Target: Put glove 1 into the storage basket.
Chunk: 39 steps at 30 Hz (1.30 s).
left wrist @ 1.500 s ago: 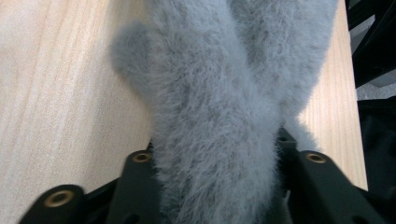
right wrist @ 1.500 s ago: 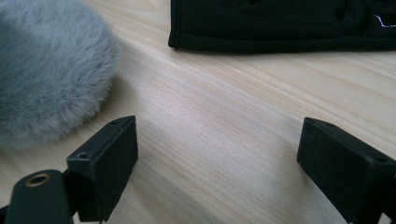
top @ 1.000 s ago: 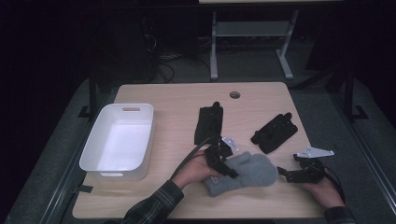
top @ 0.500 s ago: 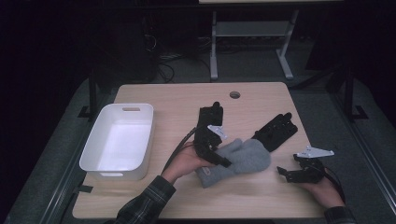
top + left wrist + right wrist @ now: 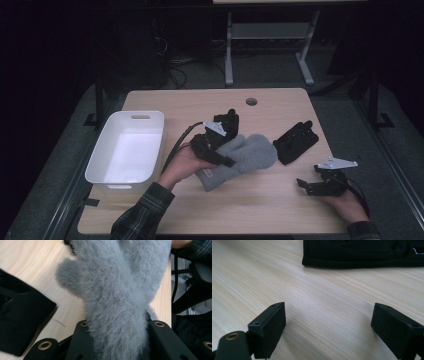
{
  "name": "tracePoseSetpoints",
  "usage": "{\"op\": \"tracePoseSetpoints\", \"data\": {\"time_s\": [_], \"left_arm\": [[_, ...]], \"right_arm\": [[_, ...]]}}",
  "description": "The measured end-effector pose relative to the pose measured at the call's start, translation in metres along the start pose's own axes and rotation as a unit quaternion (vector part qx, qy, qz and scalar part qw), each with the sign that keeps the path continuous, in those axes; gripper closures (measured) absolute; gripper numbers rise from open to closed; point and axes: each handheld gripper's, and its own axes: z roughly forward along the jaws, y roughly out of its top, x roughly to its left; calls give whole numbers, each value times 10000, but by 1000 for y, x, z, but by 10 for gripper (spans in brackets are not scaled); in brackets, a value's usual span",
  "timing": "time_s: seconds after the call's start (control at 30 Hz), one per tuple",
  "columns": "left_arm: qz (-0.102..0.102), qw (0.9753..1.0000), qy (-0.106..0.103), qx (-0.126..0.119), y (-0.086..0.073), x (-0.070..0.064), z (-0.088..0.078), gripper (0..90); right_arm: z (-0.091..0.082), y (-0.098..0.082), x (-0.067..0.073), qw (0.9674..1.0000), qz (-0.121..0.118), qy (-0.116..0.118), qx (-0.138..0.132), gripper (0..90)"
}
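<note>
A grey fuzzy mitten (image 5: 250, 152) hangs over the middle of the wooden table (image 5: 200, 102), its cuff end low near the front. My left gripper (image 5: 219, 150) is shut on it, held a little above the table by a hand in a plaid sleeve. In the left gripper view the mitten (image 5: 117, 290) runs up from between the black jaws of the gripper (image 5: 120, 340), which press on both its sides. My right gripper (image 5: 306, 186) rests at the table's front right, open, with bare wood between its jaws (image 5: 328, 322).
A white bin (image 5: 125, 150) stands at the table's left. One black glove (image 5: 296, 142) lies right of the mitten, also seen ahead of the right gripper (image 5: 362, 252). Another black glove (image 5: 231, 119) lies just behind the left gripper. A cable hole (image 5: 251, 101) sits near the far edge.
My left gripper has risen and moved away and to the left, taking the grey mitten with it. The right gripper has stayed where it was.
</note>
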Motion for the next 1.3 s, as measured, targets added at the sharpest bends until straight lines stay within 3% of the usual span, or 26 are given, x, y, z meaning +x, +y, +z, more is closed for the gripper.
{"op": "tracePoseSetpoints", "data": {"time_s": [0.47,0.73,1.07,1.13,1.3], "left_arm": [[-152,9989,397,-189,1,8,-50,682],[-343,9967,673,-312,-6,18,-79,682],[-637,9912,1031,-527,-26,29,-117,682],[-739,9887,1168,-579,-32,31,-129,683],[-851,9858,1292,-661,-41,33,-142,683]], "right_arm": [[0,0,0,10000,-8,0,5,123],[0,0,0,10000,-12,2,6,123],[0,0,0,10000,-10,0,4,123],[0,0,0,10000,-11,0,4,124],[0,0,0,10000,-12,-1,8,123]]}}
